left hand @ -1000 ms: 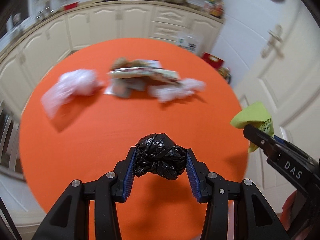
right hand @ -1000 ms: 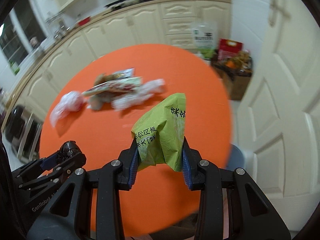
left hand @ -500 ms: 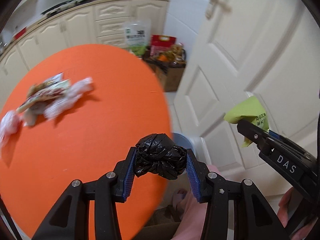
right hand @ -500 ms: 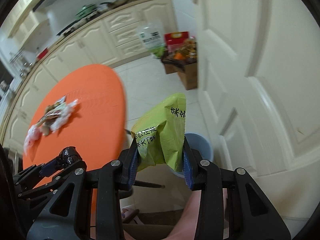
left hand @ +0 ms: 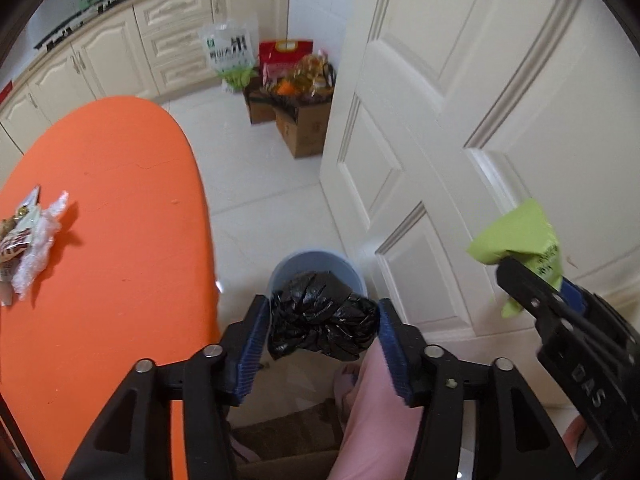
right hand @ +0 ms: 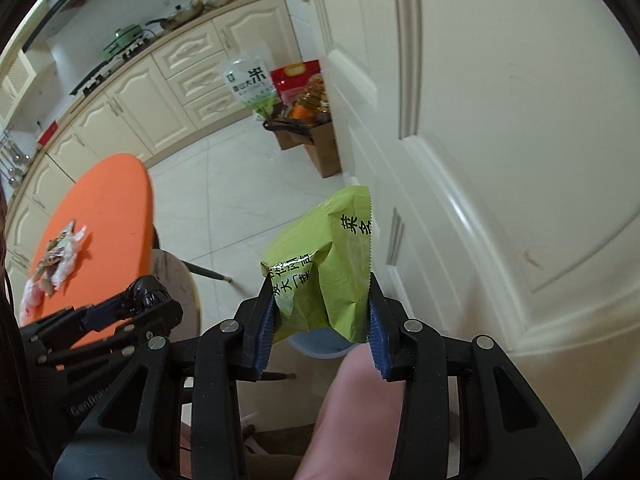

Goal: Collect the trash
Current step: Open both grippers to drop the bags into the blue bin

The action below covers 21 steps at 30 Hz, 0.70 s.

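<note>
A crumpled black plastic bag (left hand: 320,320) sits between the blue pads of my left gripper (left hand: 322,308), directly over a small blue bin (left hand: 280,270) on the floor. The jaws are opening, and the bag still touches both pads. My right gripper (right hand: 320,284) is shut on a green snack packet (right hand: 324,264), which hangs above the same blue bin (right hand: 320,346). In the left wrist view the right gripper (left hand: 516,276) and its green packet (left hand: 516,236) are at the right, in front of the door. Wrappers and clear plastic (left hand: 28,236) lie on the orange table (left hand: 100,200).
A cream panelled door (left hand: 480,120) stands close on the right. Cardboard boxes of groceries (left hand: 296,112) and bags sit against the cabinets (left hand: 120,52). A stool (right hand: 176,280) stands by the table edge. A person's pink-clad leg (left hand: 372,400) is below the grippers.
Both grippers have swung right, off the orange table, to above the blue bin by the door. The left jaws have widened around the black bag. The right gripper still holds the green packet.
</note>
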Each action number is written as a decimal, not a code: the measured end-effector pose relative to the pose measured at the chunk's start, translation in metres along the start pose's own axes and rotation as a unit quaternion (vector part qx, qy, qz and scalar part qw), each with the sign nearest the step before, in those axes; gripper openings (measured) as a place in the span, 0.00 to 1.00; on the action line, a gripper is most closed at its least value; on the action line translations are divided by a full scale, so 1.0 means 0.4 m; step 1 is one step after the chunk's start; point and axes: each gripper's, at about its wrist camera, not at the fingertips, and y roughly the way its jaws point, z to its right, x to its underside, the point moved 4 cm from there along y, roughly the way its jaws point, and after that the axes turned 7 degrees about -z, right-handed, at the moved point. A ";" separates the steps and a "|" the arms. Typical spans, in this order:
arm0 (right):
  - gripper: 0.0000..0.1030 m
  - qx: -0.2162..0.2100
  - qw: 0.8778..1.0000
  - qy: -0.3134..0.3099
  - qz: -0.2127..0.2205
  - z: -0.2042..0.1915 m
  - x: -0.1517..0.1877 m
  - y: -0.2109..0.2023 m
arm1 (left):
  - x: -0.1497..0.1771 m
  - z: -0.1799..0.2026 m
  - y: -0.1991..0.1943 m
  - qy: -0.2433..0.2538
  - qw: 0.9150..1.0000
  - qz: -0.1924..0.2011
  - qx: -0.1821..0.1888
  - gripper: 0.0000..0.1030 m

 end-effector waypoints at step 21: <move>0.55 -0.044 0.999 -0.017 -0.010 -0.054 -0.031 0.027 | -0.062 -0.031 0.040 -0.033 0.998 0.014 -0.045 0.58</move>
